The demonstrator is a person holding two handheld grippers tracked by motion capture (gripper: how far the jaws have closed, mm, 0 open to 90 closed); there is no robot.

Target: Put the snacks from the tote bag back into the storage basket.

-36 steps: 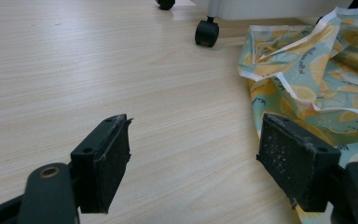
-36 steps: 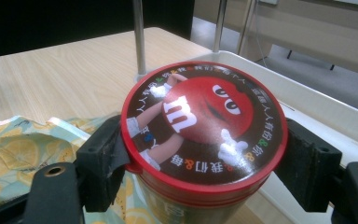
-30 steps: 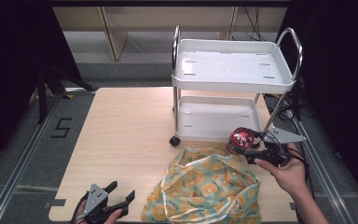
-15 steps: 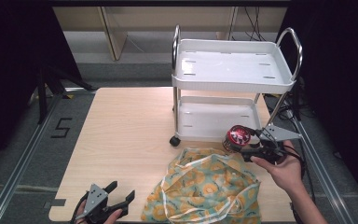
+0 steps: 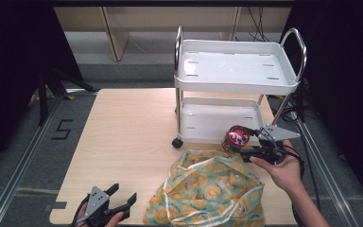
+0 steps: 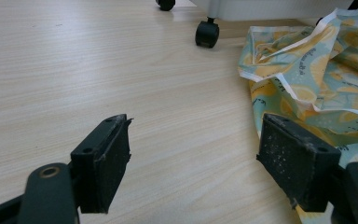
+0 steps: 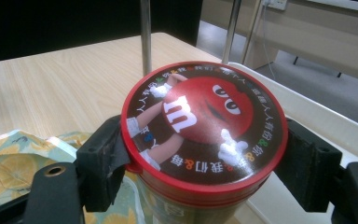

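Observation:
A round can with a red cartoon-candy lid (image 7: 205,126) sits between the jaws of my right gripper (image 7: 205,165), which is shut on it just under the lid. From above, the can (image 5: 237,136) hangs in my right gripper (image 5: 241,144) over the bag's far edge, right at the front rim of the cart's lower shelf (image 5: 217,138). A yellow and teal patterned cloth bag (image 5: 208,189) lies crumpled on the table. My left gripper (image 5: 123,193) rests open at the table's near left edge, its jaws (image 6: 193,163) wide apart over bare wood, with the bag (image 6: 317,74) to their right.
A white two-shelf cart (image 5: 236,87) on black casters (image 6: 207,35) stands at the back right of the wooden table (image 5: 123,127); both shelves are bare. Chrome posts (image 7: 145,32) rise just behind the can. The table's edge and floor rails lie to the left.
My right gripper has carried the can a little to the left and away from me, closer to the cart's lower shelf. The left gripper and the bag have stayed put.

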